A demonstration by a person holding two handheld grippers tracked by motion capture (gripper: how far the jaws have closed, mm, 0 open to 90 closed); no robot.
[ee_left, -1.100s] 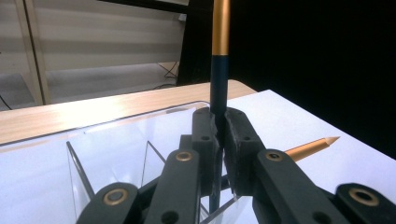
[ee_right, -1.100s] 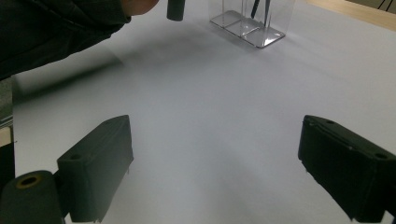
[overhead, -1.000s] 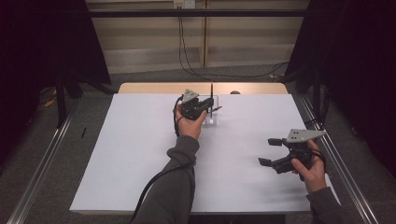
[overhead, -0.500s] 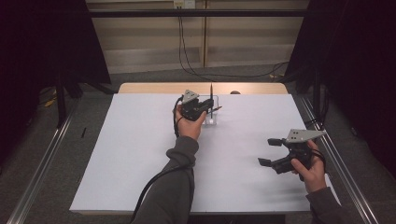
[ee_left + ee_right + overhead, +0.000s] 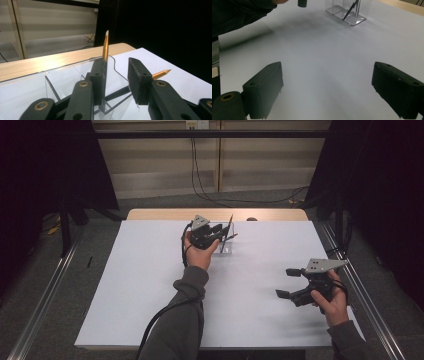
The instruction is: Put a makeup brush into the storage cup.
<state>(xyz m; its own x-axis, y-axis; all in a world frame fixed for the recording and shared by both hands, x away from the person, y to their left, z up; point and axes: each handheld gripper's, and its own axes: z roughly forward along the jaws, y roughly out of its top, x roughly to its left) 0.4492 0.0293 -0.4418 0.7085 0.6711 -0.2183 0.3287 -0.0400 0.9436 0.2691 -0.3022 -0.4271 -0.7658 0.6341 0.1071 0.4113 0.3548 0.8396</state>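
Observation:
A clear plastic holder (image 5: 226, 248) with compartments stands at the far middle of the white table. My left gripper (image 5: 221, 238) hovers just over it. In the left gripper view its jaws (image 5: 117, 71) have just been opening and stand a little apart, pressing on nothing. One gold-ended black pencil (image 5: 106, 46) stands nearly upright behind the left jaw. A second pencil (image 5: 161, 74) leans to the right in the holder (image 5: 62, 82), its dark shaft crossing below the gap. My right gripper (image 5: 287, 283) rests low at the right of the table, wide open and empty (image 5: 327, 92).
A white sheet (image 5: 150, 285) covers the table, with a strip of bare wood (image 5: 165, 214) along the far edge. Metal rails (image 5: 45, 295) run along both sides. The holder (image 5: 348, 12) with a dark pencil in it appears far ahead in the right gripper view.
The left gripper's jaws have parted slightly over the holder. The right hand and its gripper have stayed where they were.

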